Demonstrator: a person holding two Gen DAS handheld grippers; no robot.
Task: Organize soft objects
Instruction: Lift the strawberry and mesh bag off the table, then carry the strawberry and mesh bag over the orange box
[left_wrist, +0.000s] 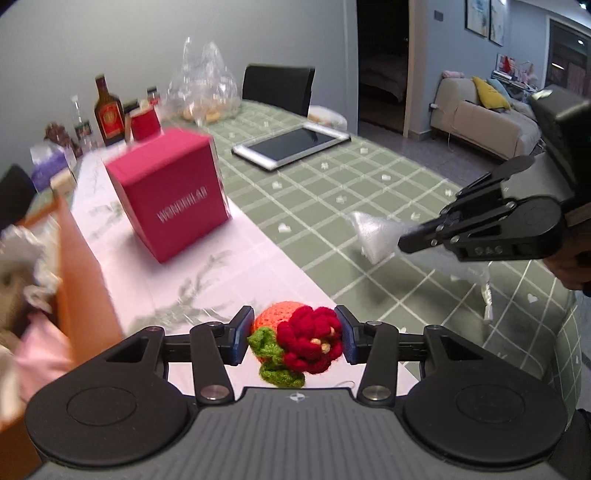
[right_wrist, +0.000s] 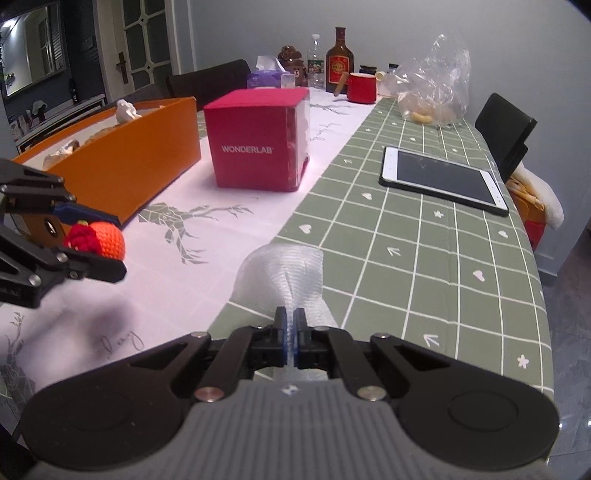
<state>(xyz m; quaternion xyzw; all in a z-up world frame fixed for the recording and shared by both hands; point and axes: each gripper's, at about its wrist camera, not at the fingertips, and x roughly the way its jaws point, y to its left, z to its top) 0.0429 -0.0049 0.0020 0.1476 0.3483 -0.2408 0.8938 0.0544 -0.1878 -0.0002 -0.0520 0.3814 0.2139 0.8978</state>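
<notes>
The left gripper clamps a crocheted ball, the right gripper pinches white mesh above the green-checked tabletop near a red box.

Set on the table: WONDERLAB box mid-runner, open box just left of it, tablet well to the right. Behind, against the wall: bottle, mug, plastic bag, tissue box.
</notes>
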